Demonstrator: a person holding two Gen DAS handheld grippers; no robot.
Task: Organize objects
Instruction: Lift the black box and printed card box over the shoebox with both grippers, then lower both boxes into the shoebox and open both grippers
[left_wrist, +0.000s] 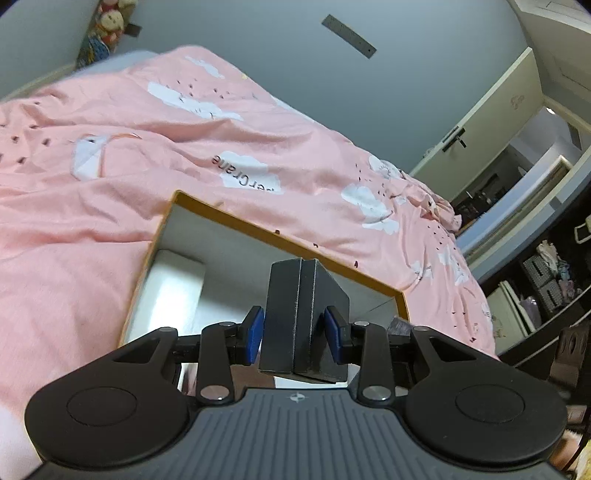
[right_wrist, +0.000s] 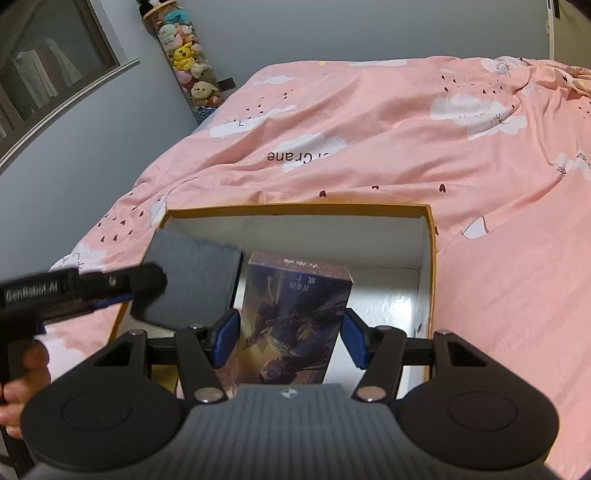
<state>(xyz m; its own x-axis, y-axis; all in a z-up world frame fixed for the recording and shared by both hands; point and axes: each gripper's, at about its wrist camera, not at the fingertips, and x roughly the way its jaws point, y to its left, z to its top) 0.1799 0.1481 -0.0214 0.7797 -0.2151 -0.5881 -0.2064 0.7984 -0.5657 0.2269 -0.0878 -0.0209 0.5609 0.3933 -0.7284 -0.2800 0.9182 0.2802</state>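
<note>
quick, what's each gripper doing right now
left gripper: shut on the black box.
right gripper: shut on the illustrated box, over the open orange box.

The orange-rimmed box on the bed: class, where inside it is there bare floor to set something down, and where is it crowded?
The orange-rimmed box has bare white floor between the illustrated box, held by the right gripper, and its right wall. The left side is crowded: the left gripper holds the black box there.
</note>
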